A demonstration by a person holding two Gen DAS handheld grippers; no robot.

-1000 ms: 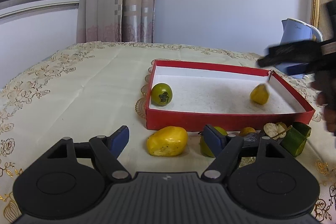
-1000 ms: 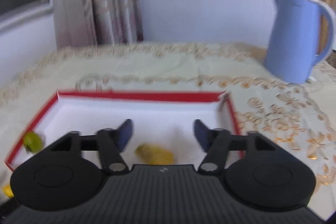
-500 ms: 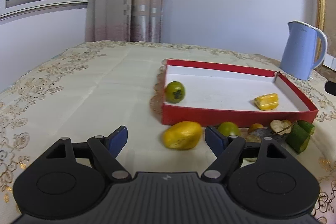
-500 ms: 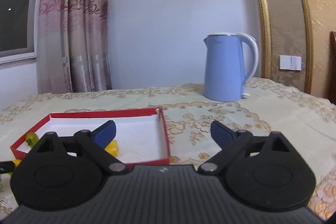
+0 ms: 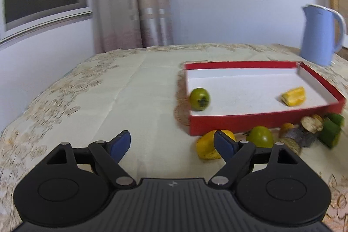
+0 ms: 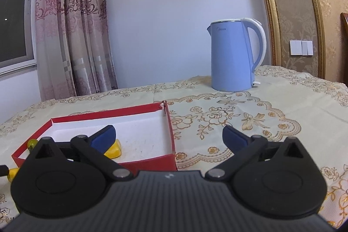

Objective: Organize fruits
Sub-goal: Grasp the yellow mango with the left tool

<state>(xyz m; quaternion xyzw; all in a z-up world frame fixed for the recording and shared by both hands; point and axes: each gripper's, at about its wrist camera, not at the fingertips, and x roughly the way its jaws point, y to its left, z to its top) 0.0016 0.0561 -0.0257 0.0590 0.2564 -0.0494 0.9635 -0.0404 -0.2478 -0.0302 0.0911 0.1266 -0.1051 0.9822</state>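
Observation:
A red box with a white floor holds a green round fruit at its left and a yellow piece at its right. On the cloth in front of the box lie a yellow fruit, a green fruit and several small bits. My left gripper hovers low over the cloth; its jaws are opening with nothing between them, and its right finger overlaps the yellow fruit. My right gripper is opening wide and empty, beside the right wall of the box; the yellow piece shows behind its left finger.
A blue kettle stands at the back right of the table, also seen in the left wrist view. Green cut pieces lie at the box's front right corner. A curtain, a window and the wall close off the far side.
The right gripper drew back out of the box towards its right side and spread wider, leaving the yellow piece inside. The left view swung left, so the fruits now sit further right.

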